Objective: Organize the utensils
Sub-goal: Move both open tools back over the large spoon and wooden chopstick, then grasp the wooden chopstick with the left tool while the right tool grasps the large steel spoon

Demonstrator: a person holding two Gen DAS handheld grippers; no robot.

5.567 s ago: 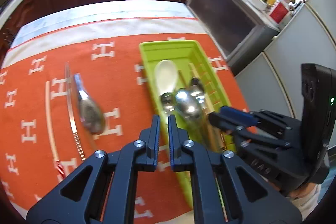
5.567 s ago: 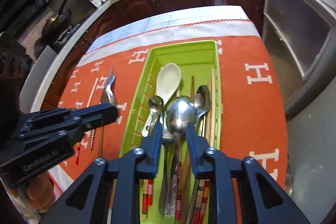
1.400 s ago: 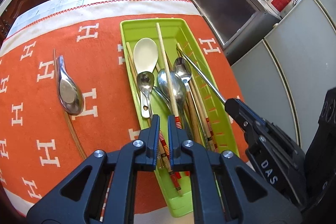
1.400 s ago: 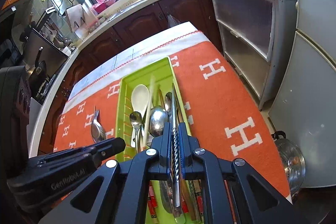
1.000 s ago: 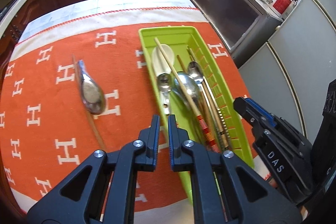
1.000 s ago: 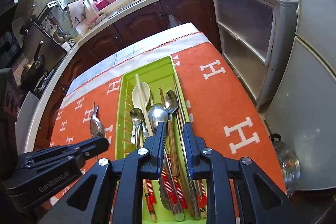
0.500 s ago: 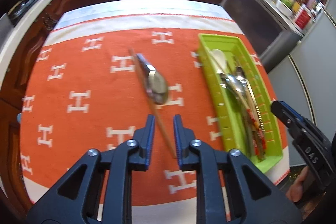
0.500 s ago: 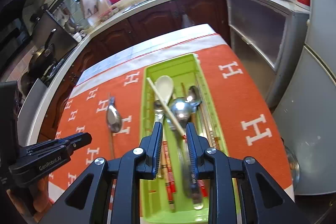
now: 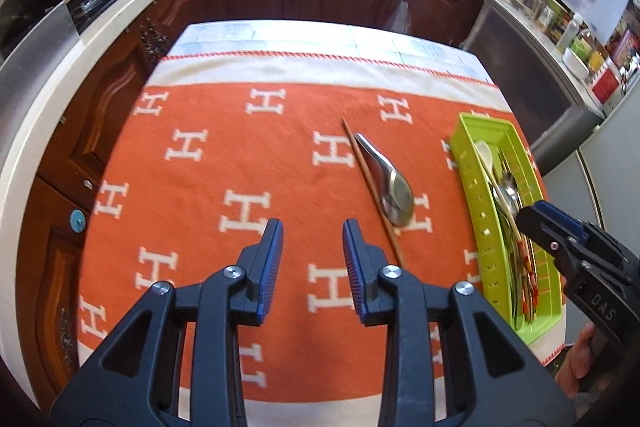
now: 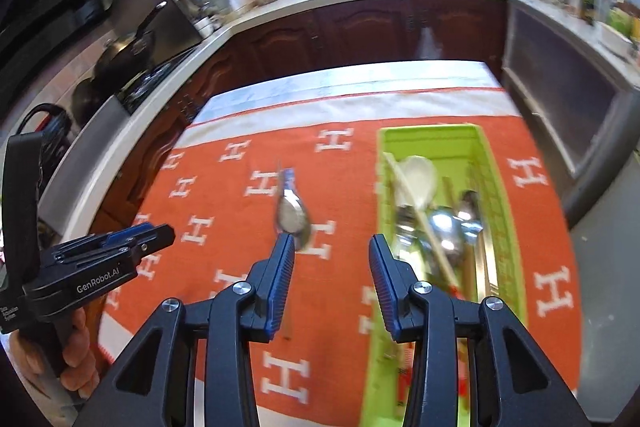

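Both tongs are empty right now. The left tongs have just been opening, jaws parted with nothing between them, hanging over bare orange cloth on the tabletop. The loose metal spoon lies on the cloth ahead and to their right, with a single wooden chopstick just beside it along its left edge. The right tongs have just been opening too, a bit wider, nothing gripped. They sit above the strip of cloth between that spoon and the green tray. The tray holds a white spoon, several metal spoons and chopsticks piled lengthwise, well apart from the loose pair.
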